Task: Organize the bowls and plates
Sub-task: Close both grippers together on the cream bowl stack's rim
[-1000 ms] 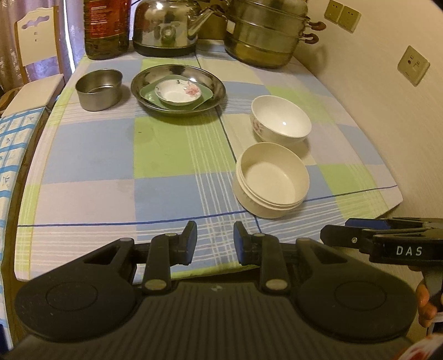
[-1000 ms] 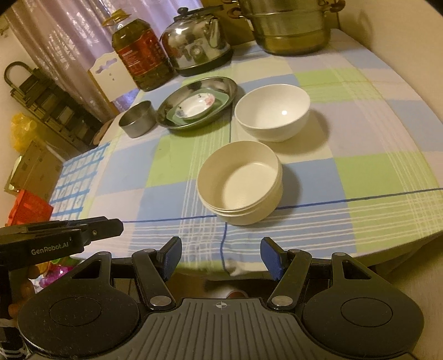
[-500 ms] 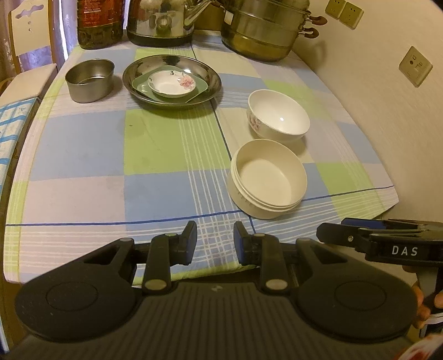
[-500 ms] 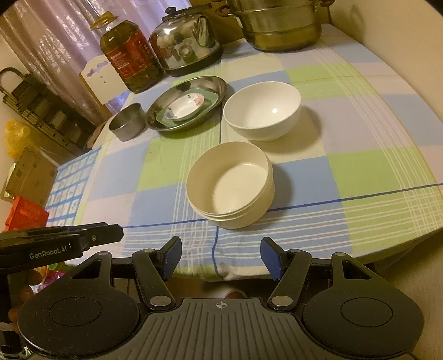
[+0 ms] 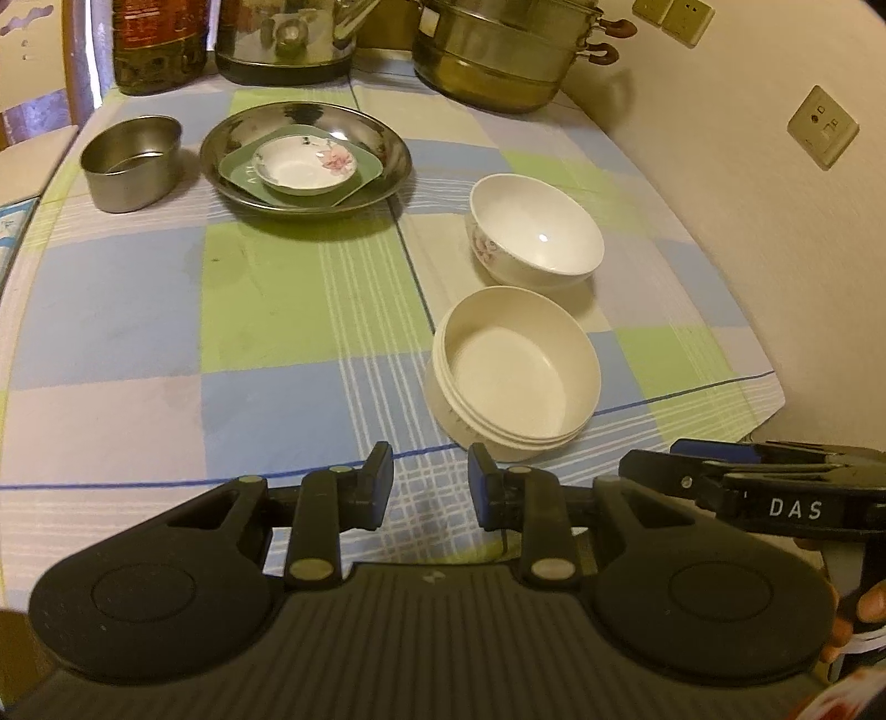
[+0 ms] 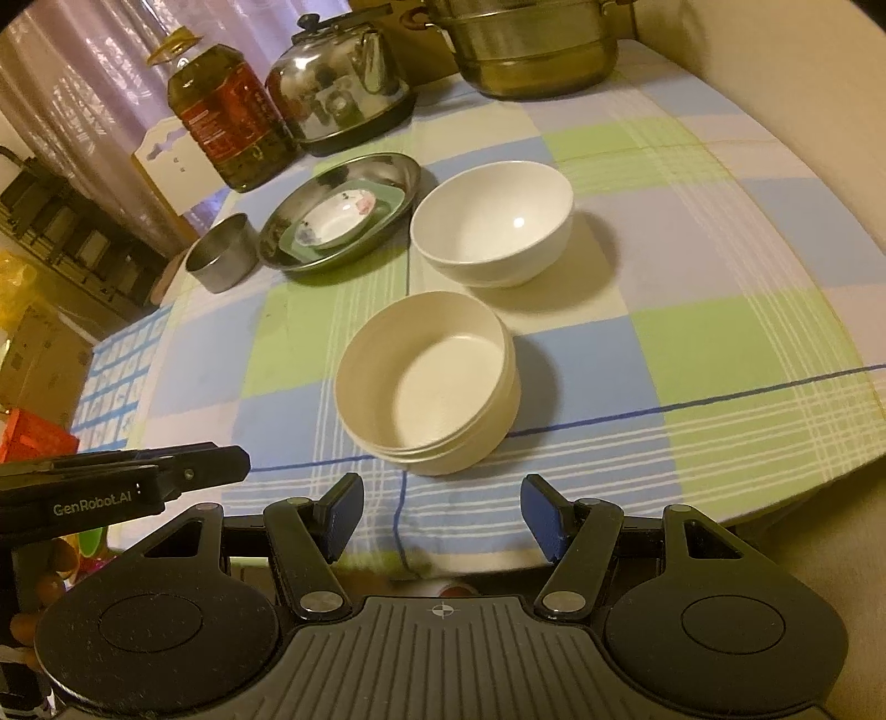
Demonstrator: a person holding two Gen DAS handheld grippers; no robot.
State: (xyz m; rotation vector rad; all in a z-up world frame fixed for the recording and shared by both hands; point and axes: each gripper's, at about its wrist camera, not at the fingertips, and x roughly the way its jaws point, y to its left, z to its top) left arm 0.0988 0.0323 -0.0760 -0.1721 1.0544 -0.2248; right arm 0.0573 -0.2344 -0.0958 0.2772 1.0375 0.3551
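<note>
Bowls (image 5: 515, 365) nearer left claw (image 5: 431, 487) now

The near left part of the tablecloth (image 5: 166, 343) is bare and a gripper can pass there. On the near right stands the cream bowl stack (image 5: 515, 368), and the white bowl (image 5: 534, 230) just behind it. Far left, the steel plate (image 5: 304, 158) and the steel cup (image 5: 130, 160) block the way, with the kettle (image 6: 338, 83) and the steamer pot (image 5: 504, 52) behind.
</note>
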